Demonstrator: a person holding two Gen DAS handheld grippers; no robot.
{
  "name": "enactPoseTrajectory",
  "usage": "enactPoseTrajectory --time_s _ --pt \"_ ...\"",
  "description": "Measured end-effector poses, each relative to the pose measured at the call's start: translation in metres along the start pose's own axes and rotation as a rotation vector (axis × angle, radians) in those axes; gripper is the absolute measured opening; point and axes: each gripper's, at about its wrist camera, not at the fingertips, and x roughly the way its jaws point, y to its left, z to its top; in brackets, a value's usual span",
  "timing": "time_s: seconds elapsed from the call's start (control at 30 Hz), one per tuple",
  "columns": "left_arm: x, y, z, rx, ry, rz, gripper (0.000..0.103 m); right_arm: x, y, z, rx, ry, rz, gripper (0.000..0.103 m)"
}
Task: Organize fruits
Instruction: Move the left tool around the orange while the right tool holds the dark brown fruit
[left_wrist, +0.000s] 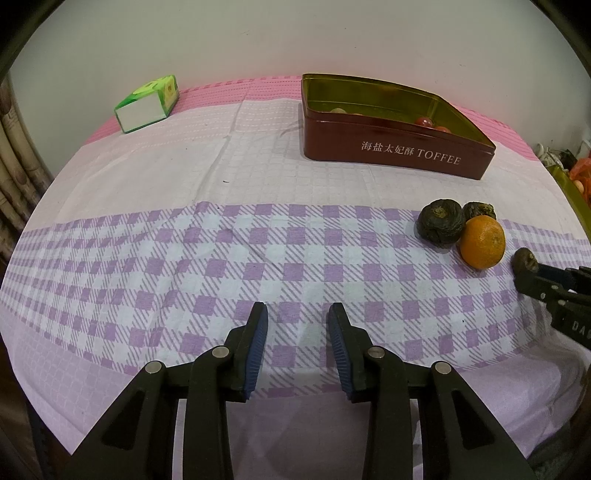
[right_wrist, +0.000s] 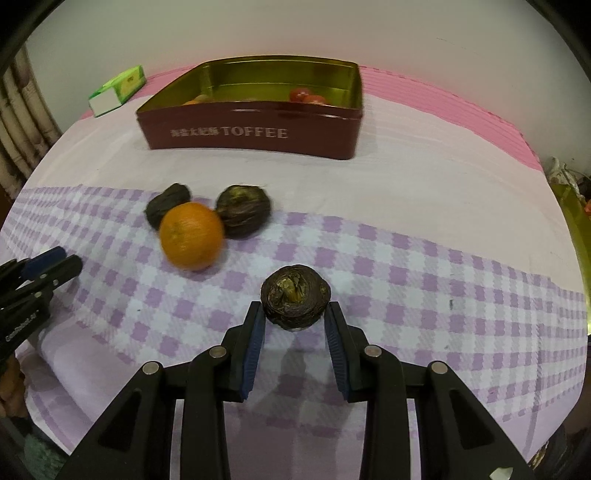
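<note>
This looks like a home: a checked purple cloth (left_wrist: 258, 251) covers the counter, with a curtain (left_wrist: 16, 166) beside it.

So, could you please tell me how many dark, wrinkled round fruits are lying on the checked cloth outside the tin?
3: two behind the orange, touching it, and one between the right gripper's fingertips. More may be hidden inside the maroon toffee tin.

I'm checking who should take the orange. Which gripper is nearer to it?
Right. The right gripper sits just beside the orange, its fingertips around a dark dried fruit. The left gripper holds nothing and hovers over bare cloth, farther off.
</note>
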Motion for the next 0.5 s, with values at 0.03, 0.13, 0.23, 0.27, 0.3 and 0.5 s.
enactPoseTrajectory --time_s 0.03,0.13,0.23,0.27,0.3,0.5 --pt "0.000 0.000 0.000 0.001 0.000 0.001 0.036 0.000 -0.003 0.000 0.004 0.000 -0.002 0.031" --pt "0.000 0.000 0.000 0.003 0.000 0.002 0.037 0.001 -0.009 0.001 0.002 -0.004 -0.007 0.031" --pt "0.000 -0.001 0.001 0.010 0.001 -0.001 0.037 0.001 -0.016 0.000 0.010 -0.007 -0.010 0.031" --pt "0.001 -0.001 0.002 0.013 0.002 -0.001 0.037 0.001 -0.020 0.000 0.013 -0.008 -0.015 0.031" --pt "0.000 -0.002 0.002 0.017 0.003 -0.003 0.037 0.001 -0.022 0.000 0.020 -0.007 -0.011 0.031" --pt "0.005 -0.018 0.009 0.077 0.011 -0.016 0.037 0.006 -0.037 0.005 0.034 -0.006 -0.016 0.031"
